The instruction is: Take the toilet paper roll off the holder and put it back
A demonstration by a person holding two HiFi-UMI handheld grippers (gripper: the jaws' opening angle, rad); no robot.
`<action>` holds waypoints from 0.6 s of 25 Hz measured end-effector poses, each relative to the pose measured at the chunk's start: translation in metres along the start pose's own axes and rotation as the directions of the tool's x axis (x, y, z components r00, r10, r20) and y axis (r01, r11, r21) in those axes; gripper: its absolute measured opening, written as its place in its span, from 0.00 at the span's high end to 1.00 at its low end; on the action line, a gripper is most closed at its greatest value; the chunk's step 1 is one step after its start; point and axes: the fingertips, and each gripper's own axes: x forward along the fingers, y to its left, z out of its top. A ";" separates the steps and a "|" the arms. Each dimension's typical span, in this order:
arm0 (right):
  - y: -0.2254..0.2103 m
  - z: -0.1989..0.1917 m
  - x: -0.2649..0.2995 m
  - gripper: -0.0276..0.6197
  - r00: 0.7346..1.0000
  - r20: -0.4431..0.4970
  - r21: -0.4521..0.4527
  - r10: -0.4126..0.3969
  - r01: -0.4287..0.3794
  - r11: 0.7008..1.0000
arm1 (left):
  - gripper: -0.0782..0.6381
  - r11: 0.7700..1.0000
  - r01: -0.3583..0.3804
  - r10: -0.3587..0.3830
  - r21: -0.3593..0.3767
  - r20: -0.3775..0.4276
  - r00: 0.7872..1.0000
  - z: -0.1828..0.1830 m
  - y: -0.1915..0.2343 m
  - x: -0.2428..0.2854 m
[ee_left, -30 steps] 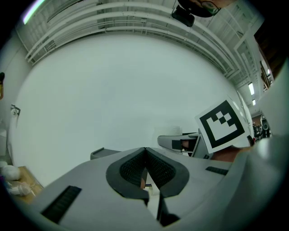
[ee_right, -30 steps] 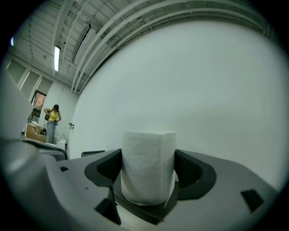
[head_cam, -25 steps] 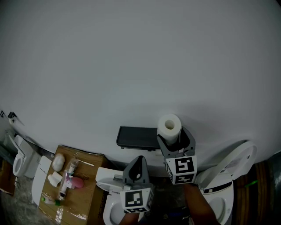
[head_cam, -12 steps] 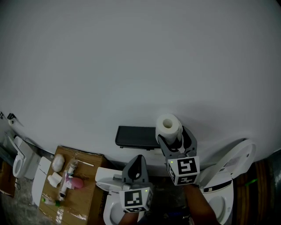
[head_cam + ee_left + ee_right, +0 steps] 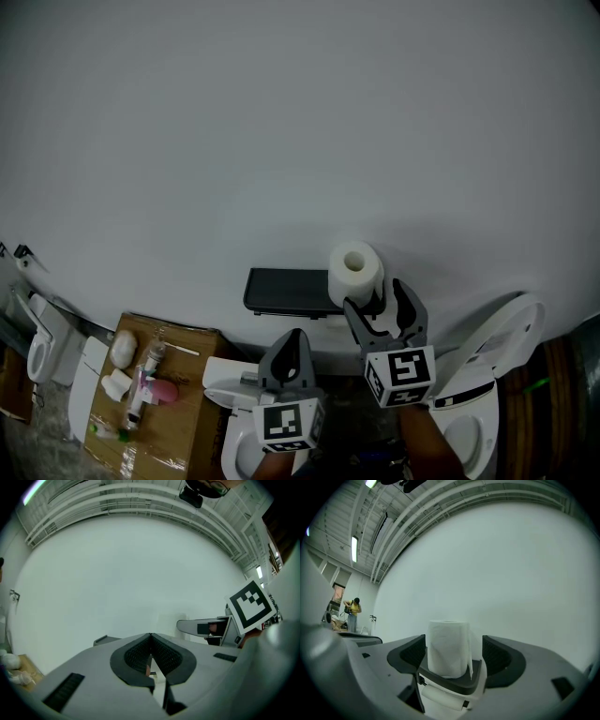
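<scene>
The right gripper (image 5: 380, 309) is holding its jaws spread wide, gripping nothing. In its own view, the toilet paper roll (image 5: 447, 646) is showing between the two dark ribbed pads (image 5: 499, 656). There is a clear gap on the right side, and the left pad is lying just beside the paper. In the head view the jaw tips are sitting just short of the roll. The roll is standing upright on the right end of the flat top of the black holder (image 5: 289, 292), which is fixed to the white wall (image 5: 300, 141). A second roll (image 5: 439, 699) is hanging under the holder's top.

The left gripper (image 5: 151, 639) is keeping its jaws pressed together with nothing between them. It is hovering lower and to the left of the right gripper, over a white toilet (image 5: 230, 412). Another toilet (image 5: 487, 375), with its lid raised, is standing at the right. A cardboard box (image 5: 178, 422) carrying small items is lying at the lower left.
</scene>
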 end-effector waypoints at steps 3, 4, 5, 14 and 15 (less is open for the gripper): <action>0.001 -0.002 -0.010 0.41 1.000 0.001 0.010 0.002 -0.002 1.000 | 0.87 1.000 0.001 -0.001 0.001 0.000 1.000 0.000 0.000 0.001; 0.001 -0.002 -0.014 0.41 1.000 0.002 0.013 0.002 -0.002 1.000 | 0.87 1.000 0.001 -0.001 0.001 0.000 1.000 0.000 0.000 0.000; 0.002 -0.003 -0.018 0.41 1.000 0.003 0.016 0.002 -0.002 1.000 | 0.87 1.000 0.001 -0.001 0.000 0.001 1.000 0.001 0.000 0.000; 0.012 -0.027 -0.050 0.41 0.999 -0.046 0.043 0.026 -0.024 0.999 | 0.87 1.000 0.004 -0.004 -0.004 -0.005 1.000 -0.003 -0.003 -0.001; 0.012 -0.031 -0.052 0.41 0.998 -0.054 0.043 0.028 -0.025 0.999 | 0.87 1.000 0.006 -0.006 -0.003 -0.006 1.000 -0.004 -0.003 -0.001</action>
